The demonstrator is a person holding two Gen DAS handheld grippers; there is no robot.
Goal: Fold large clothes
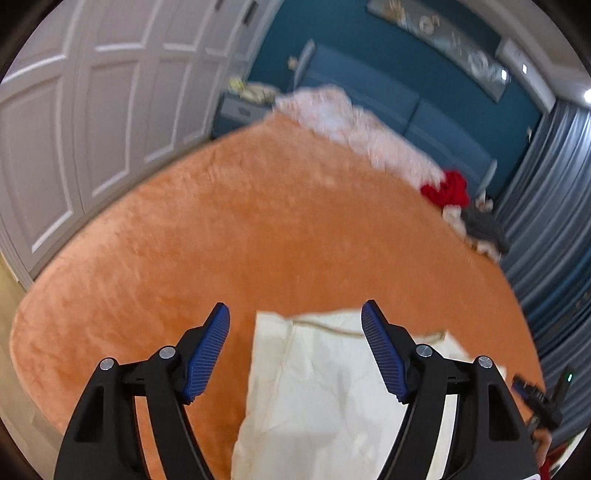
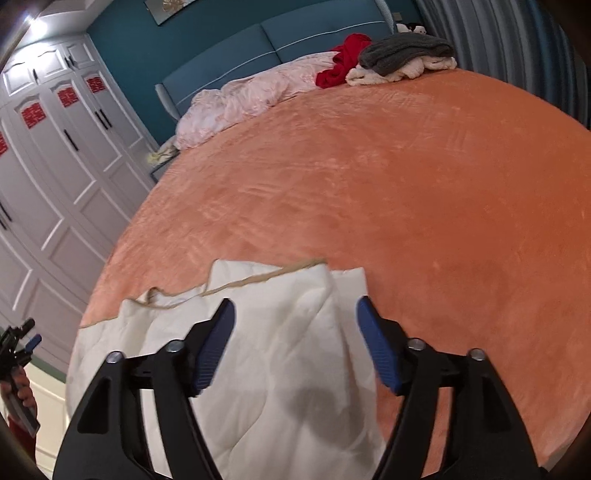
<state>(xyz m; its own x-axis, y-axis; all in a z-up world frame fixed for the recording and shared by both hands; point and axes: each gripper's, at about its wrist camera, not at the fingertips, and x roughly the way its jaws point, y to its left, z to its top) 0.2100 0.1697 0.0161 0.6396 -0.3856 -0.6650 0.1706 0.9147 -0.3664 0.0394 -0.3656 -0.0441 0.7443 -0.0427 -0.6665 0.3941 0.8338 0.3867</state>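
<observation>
A cream-white quilted garment (image 1: 317, 384) lies on the near edge of an orange bed cover (image 1: 258, 229), with a tan trim along its far edge. My left gripper (image 1: 295, 314) is open above the garment's far left corner, holding nothing. In the right wrist view the same garment (image 2: 266, 354) lies partly folded on the cover (image 2: 406, 192). My right gripper (image 2: 295, 310) is open above its right part, holding nothing. Each gripper also shows at the edge of the other's view: the right one (image 1: 535, 398) and the left one (image 2: 18, 343).
A pink duvet (image 2: 236, 103), a red garment (image 2: 343, 59) and a grey and cream pile (image 2: 402, 55) lie at the bed's head by the blue headboard (image 2: 295, 33). White wardrobes (image 2: 48, 155) stand on the left, grey curtains (image 1: 554, 206) on the right.
</observation>
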